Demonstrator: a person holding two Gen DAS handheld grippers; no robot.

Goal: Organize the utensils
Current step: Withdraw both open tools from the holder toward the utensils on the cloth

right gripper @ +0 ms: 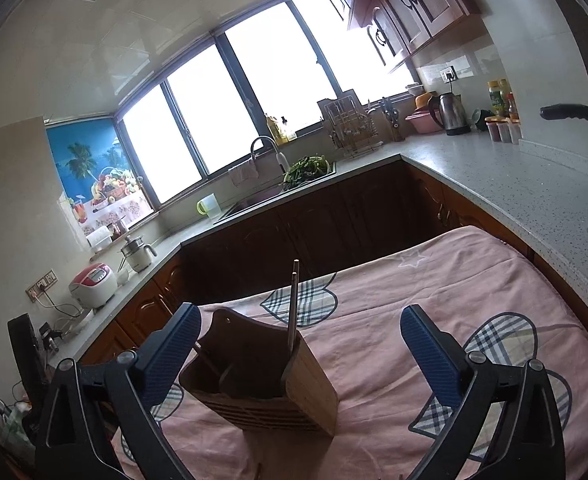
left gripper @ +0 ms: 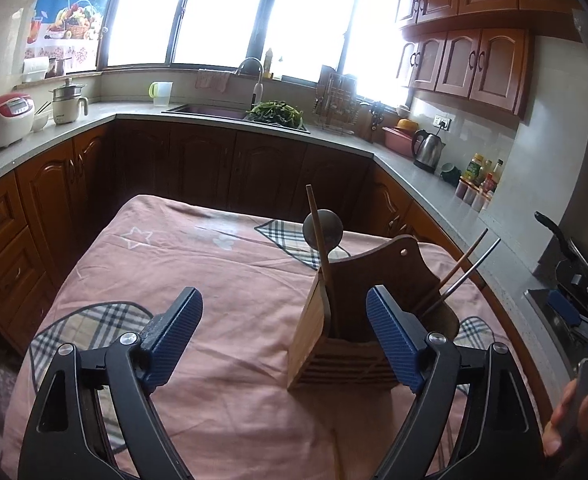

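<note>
Wooden utensil holder (left gripper: 350,320) upright on pink-clothed tabletop (left gripper: 221,280), at one o'clock by left gripper (left gripper: 283,336) spread fingers, right gripper (right gripper: 300,346) fingers spread, empty, holder near their left finger, chopsticks (left gripper: 460,276) and spoon (left gripper: 322,229) standing inside

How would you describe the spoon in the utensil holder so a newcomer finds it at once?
Start at the table under the pink cloth, then find the wooden utensil holder on it. Of the utensils standing in it, the spoon is the only one topped by a round grey bowl; the chopsticks beside it are plain thin sticks.
</note>
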